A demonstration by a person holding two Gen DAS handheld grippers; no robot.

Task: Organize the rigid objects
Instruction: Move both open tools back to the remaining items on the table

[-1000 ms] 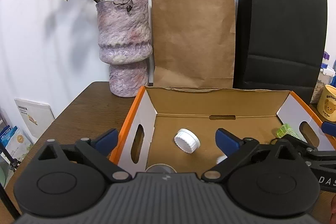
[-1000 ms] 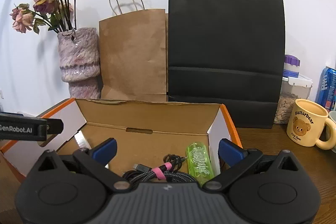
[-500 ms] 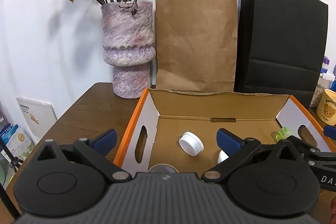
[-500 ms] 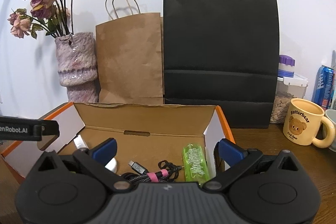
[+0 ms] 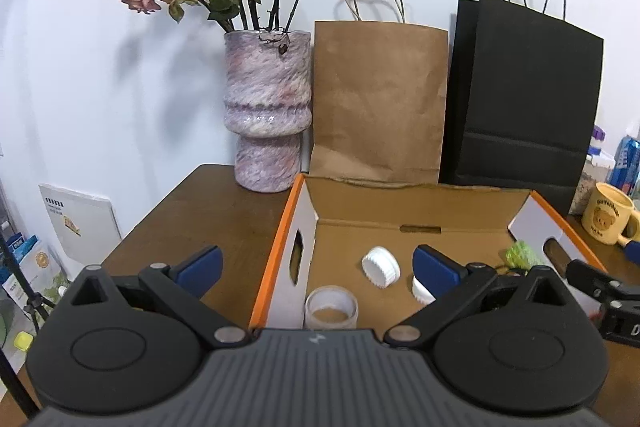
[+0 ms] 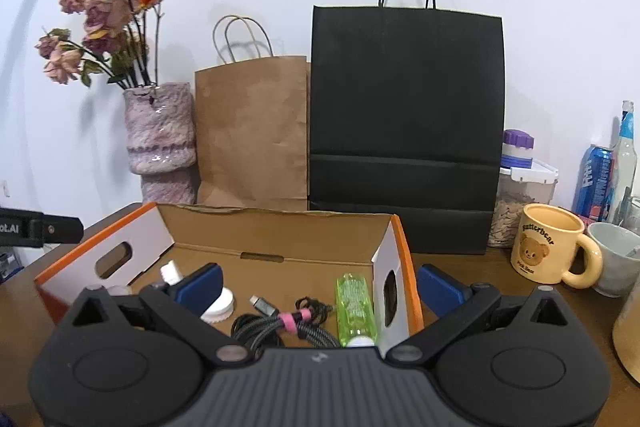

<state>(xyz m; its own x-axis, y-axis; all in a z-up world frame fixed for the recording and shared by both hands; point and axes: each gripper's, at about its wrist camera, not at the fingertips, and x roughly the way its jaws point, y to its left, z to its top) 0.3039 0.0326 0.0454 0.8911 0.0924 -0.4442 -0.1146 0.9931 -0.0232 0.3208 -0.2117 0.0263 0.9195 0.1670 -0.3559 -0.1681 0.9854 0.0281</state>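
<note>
An open cardboard box point(image 5: 360, 227) with orange rims stands on the wooden table. Inside lie a white ribbed cap point(image 5: 381, 266), a second white cap point(image 5: 420, 289), a clear tape roll point(image 5: 331, 311) and a green bottle point(image 5: 520, 254). The right wrist view shows the same box point(image 6: 280, 231) holding the green bottle point(image 6: 355, 307), a coiled braided cable point(image 6: 280, 323) and a white cap point(image 6: 220, 303). My left gripper point(image 5: 318, 265) is open above the box's left wall, holding nothing. My right gripper point(image 6: 318, 285) is open over the box's right wall, also holding nothing.
A purple vase point(image 5: 266, 115) with dried roses, a brown paper bag point(image 5: 380, 103) and a black paper bag point(image 5: 520, 99) stand behind the box. A yellow bear mug point(image 6: 550, 249), a grey cup point(image 6: 616, 259), a jar point(image 6: 520, 195) and a blue can point(image 6: 596, 183) sit at the right.
Both grippers have pulled back and risen, so the box sits lower and farther in each view. The tape roll now shows fully. The objects in the box have not moved.
</note>
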